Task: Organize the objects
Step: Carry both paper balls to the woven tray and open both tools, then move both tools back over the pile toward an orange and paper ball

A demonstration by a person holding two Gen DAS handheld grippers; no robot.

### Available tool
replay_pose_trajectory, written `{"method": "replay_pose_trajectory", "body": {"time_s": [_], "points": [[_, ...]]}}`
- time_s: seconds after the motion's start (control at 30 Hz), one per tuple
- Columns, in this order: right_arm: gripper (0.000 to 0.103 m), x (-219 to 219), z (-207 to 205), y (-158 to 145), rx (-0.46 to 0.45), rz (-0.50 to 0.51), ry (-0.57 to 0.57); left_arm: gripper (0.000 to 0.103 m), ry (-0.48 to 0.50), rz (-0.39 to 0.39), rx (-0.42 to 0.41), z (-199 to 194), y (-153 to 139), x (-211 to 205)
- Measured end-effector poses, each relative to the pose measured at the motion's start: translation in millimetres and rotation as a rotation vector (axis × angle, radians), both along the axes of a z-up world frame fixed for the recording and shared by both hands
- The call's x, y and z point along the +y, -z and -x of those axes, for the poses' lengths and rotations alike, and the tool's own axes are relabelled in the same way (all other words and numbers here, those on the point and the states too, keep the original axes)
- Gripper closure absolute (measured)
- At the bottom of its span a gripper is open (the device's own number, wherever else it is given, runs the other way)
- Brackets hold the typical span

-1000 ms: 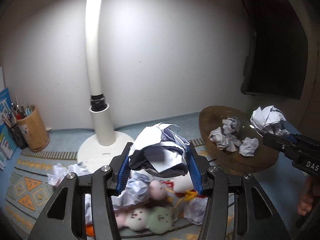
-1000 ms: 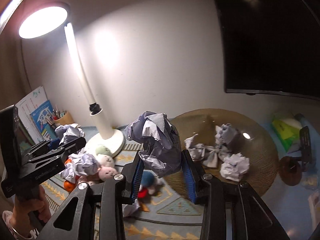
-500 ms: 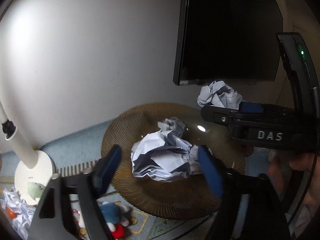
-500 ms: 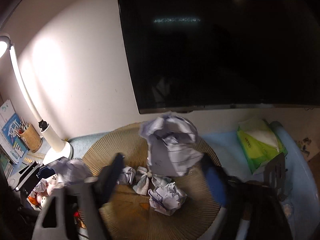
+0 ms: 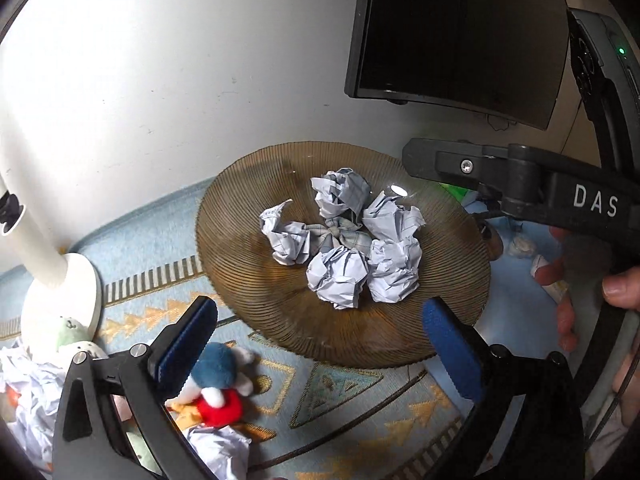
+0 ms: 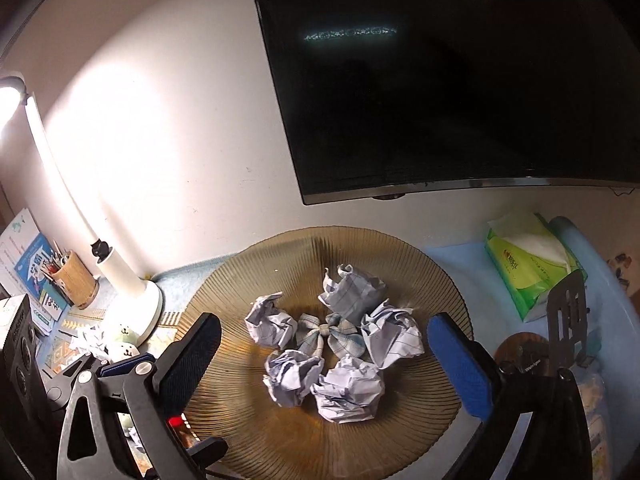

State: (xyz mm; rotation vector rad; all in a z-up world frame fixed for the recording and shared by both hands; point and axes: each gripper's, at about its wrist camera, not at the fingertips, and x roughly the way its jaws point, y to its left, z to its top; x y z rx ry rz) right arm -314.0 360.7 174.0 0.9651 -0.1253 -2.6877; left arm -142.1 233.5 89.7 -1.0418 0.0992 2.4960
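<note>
Crumpled paper balls point(image 5: 340, 276) are what I am sorting, and five of them now sit in the brown ribbed plate point(image 5: 256, 280), ringed around a small plaid fabric bow point(image 6: 326, 330) at its middle. Nearest to me, my left gripper point(image 5: 320, 344) has just been opening; its blue pads stand wide apart with nothing between them, above the near rim of the plate. My right gripper point(image 6: 324, 360) has just been opening too, jaws spread over the same plate and empty.

The balls are white lined sheets, tightly scrunched with sharp creases, touching one another in a loose cluster.

I judge the job partly done. Below my left gripper, on the patterned rug point(image 5: 340, 396), more crumpled paper point(image 5: 220, 452) lies among plush toys point(image 5: 216, 384), with another heap at the far left by the lamp base point(image 5: 60, 300). Those papers look like the next ones to fetch, and the toys are not yet sorted.

Farther back, a green tissue pack point(image 6: 528, 268) rests to the right of the plate, and a dark screen point(image 6: 460, 80) hangs on the wall.
</note>
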Motion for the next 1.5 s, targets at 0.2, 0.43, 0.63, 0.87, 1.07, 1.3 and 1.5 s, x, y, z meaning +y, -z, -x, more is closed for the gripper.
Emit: {"method": "replay_pose_trajectory", "body": {"time_s": [0.2, 0.43, 0.63, 0.87, 1.07, 1.3, 1.5], "points": [[0.000, -31, -33, -25, 0.048, 0.017, -0.053, 0.001, -0.075, 0.046, 0.012, -19, -27, -51], [0.000, -95, -79, -25, 0.060, 0.013, -0.186, 0.001, -0.226, 0.137, 0.012, -52, -22, -153], [0.000, -144, -112, 14, 0.004, -0.040, -0.265, 0.000, -0.332, 0.149, -0.051, -73, 13, -224], [0.000, -165, -128, 90, -0.125, -0.108, -0.261, 0.001, -0.400, 0.155, -0.142, -80, 67, -256], [0.000, -177, -128, 134, -0.185, -0.207, -0.279, 0.001, -0.435, 0.106, -0.174, -72, 88, -269], [0.000, -196, -115, 143, -0.186, -0.271, -0.280, 0.000, -0.428, 0.129, -0.146, -60, 89, -267], [0.000, -199, -101, 145, -0.191, -0.260, -0.250, 0.000, -0.428, 0.129, -0.148, -59, 90, -267]]}}
